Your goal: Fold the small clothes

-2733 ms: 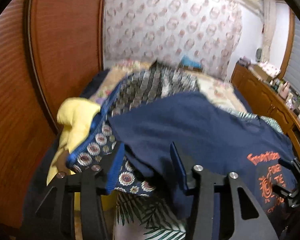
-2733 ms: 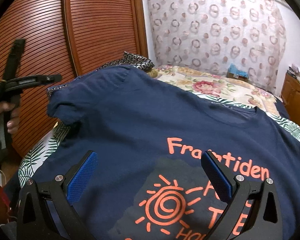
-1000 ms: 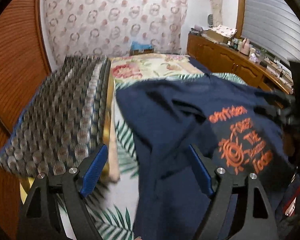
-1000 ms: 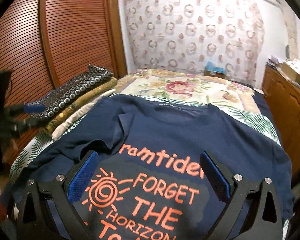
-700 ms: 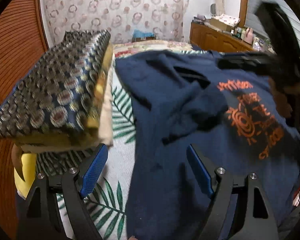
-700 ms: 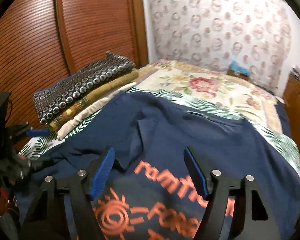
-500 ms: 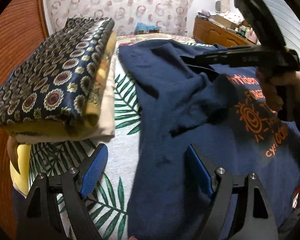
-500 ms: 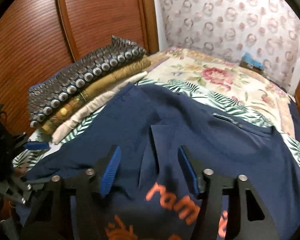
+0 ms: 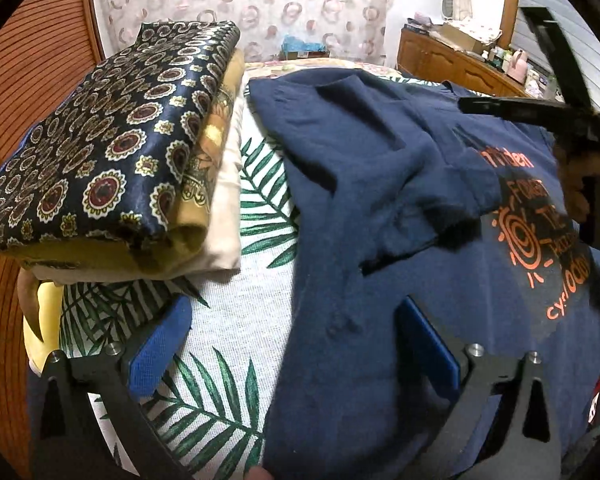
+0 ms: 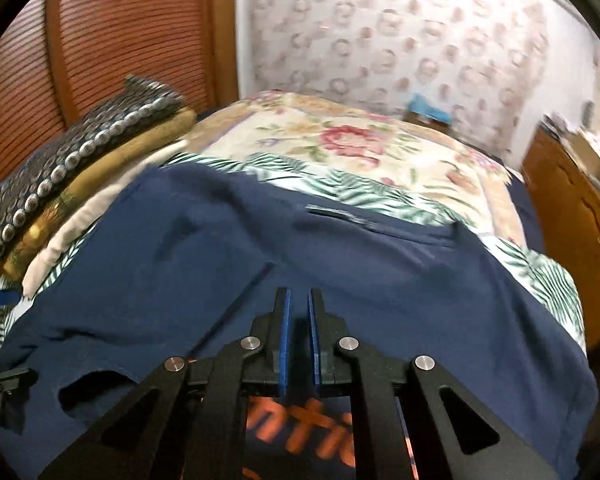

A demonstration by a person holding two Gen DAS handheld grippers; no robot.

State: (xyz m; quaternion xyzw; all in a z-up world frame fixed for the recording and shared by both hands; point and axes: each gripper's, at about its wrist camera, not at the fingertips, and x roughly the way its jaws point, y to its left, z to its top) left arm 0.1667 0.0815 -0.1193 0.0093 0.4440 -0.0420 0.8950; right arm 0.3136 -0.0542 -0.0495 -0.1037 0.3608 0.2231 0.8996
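Both left fingers point(image 9: 158, 346) straddle the navy T-shirt point(image 9: 360, 208) edge, spread wide.

The orange print on the navy T-shirt point(image 9: 364, 208) is only partly legible: a folded-over sleeve point(image 9: 412, 184) covers its first letters, and the right gripper point(image 10: 298, 300) blocks most of it in the right wrist view. That view is motion-blurred. Small items on the wooden dresser point(image 9: 460, 64) beyond the shirt cannot be identified.
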